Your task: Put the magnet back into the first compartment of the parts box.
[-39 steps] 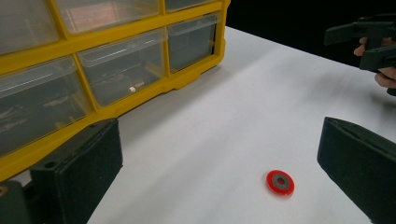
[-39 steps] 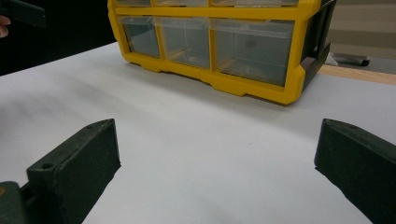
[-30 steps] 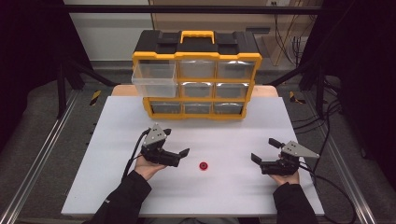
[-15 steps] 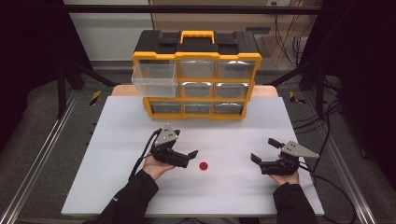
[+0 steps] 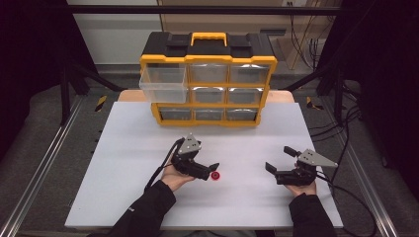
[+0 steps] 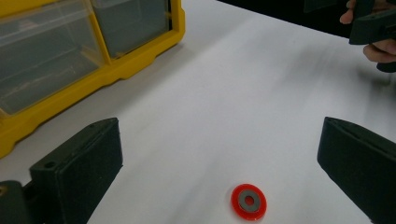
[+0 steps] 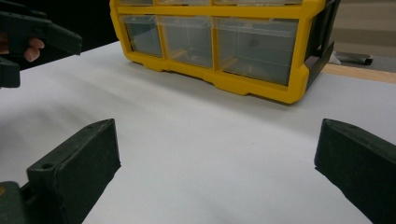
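Note:
A small red ring with a grey centre [image 5: 215, 176] lies flat on the white table [image 5: 123, 163]. In the left gripper view the ring [image 6: 249, 201] sits low between the two black jaws, a little nearer the right one. My left gripper [image 5: 212, 171] is open right at the ring, with nothing held. My right gripper [image 5: 279, 158] rests open farther right on the table, jaws wide apart and empty. In the right gripper view, the right gripper [image 7: 217, 154] points at bare table and the organizer [image 7: 219, 42].
A yellow and black drawer organizer [image 5: 207, 111] stands at the table's far side, with a handle on top. Its top-left clear drawer [image 5: 163, 85] is pulled out and looks empty. Cables [image 5: 346, 182] trail off the right edge. Dark metal rails flank the table.
My left gripper has moved right across the table until its open jaws reach the red ring. The right gripper and the ring have stayed put.

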